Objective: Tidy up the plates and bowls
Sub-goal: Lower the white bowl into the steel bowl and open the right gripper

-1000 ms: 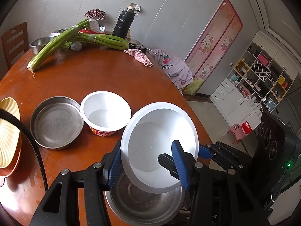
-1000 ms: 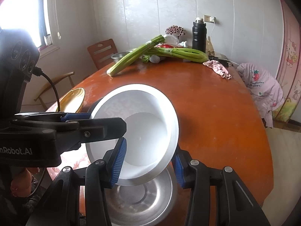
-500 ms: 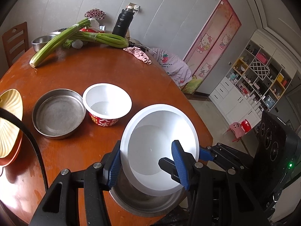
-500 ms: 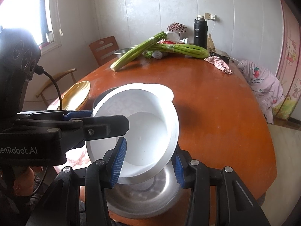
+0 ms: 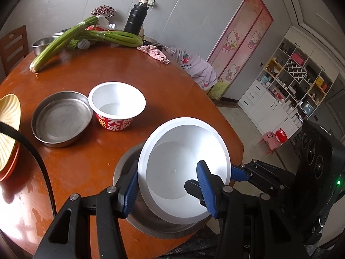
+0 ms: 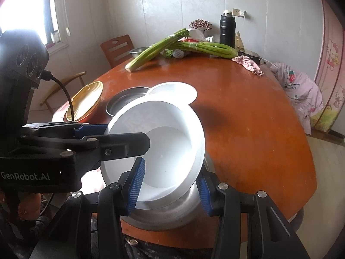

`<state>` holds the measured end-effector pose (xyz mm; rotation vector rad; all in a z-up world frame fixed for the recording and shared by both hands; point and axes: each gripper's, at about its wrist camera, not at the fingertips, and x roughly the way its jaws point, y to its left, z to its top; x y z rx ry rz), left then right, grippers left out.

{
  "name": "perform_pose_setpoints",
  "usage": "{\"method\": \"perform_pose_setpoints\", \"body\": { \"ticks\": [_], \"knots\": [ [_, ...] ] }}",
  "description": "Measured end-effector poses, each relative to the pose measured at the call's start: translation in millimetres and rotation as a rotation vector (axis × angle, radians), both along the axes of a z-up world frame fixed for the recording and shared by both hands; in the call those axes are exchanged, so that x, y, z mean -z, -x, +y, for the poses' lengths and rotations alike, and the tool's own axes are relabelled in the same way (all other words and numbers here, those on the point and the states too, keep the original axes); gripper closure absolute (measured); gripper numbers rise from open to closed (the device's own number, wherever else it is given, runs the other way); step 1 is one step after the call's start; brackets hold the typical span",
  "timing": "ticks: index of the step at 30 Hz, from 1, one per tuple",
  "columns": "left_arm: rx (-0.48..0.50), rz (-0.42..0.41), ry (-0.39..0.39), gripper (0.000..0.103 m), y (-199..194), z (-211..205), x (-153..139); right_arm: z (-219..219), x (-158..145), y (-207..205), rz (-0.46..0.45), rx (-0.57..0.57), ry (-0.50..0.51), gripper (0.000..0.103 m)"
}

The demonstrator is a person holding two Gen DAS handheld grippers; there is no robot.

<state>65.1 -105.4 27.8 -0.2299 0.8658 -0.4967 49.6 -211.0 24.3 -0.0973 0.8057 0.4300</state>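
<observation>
A white bowl [image 5: 183, 157] [image 6: 168, 125] hangs tilted, its mouth facing me, over a steel bowl [image 5: 127, 157] [image 6: 172, 213] at the table's near edge. My left gripper [image 5: 168, 167] [image 6: 127, 133] is shut on the white bowl's left wall, one finger inside and one outside. My right gripper [image 6: 170, 168] is shut on its right wall in the same way, and its fingers [image 5: 239, 173] reach in from the right. The outer fingers lie by the steel bowl's rim. I cannot tell whether they grip the steel bowl too.
Farther on the round brown table [image 5: 172, 99] stand a red-and-white paper bowl [image 5: 116, 105], a steel pan [image 5: 60, 118] and a yellow plate on an orange one [image 5: 8, 118]. Celery [image 5: 64, 41], a black flask [image 5: 134, 19] and a pink cloth [image 5: 154, 52] lie at the back.
Both grippers have drawn back toward the table's near edge with the white bowl, and the steel bowl under it came along. The grips look the same.
</observation>
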Motion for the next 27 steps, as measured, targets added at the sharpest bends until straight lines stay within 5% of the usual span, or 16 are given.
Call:
{"method": "perform_pose_setpoints", "body": {
  "ticks": [27],
  "knots": [
    [0.007,0.063,-0.051,0.052,4,-3,20,-2,20,7,0.054,-0.007,-0.014,0.054]
  ]
}}
